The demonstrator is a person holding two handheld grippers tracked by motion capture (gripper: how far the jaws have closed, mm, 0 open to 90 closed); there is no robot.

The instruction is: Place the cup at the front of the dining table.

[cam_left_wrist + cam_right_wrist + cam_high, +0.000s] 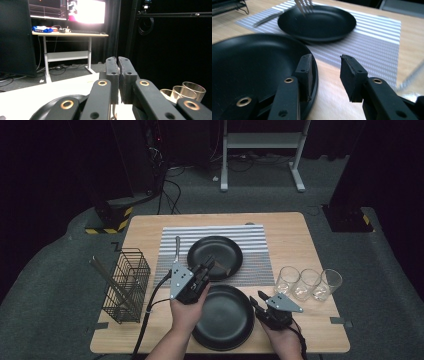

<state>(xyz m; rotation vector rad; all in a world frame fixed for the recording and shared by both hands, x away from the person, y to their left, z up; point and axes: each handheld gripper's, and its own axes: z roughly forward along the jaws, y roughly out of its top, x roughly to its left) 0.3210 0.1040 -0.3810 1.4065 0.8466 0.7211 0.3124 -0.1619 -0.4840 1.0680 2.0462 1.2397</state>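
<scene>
The left gripper (pixel 206 266) is closed on a fork (pixel 220 266), which it holds over the near rim of the far plate (pixel 215 257) on the striped mat (pixel 257 240), the fork's long axis pointing to the right edge of the tabletop. The right gripper (pixel 256 301) has its jaws open beside the right rim of the near plate (pixel 222 316), by the near edge, one jaw touching the rim.

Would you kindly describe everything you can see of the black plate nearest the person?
The round black plate nearest the person looks matte, with a shallow well and a raised rim, and nothing lies in it. It sits flat on the bare wooden table, just in front of the striped grey placemat. The right gripper is open at its right rim, one jaw just over the edge. The left hand overlaps its left edge.
</scene>
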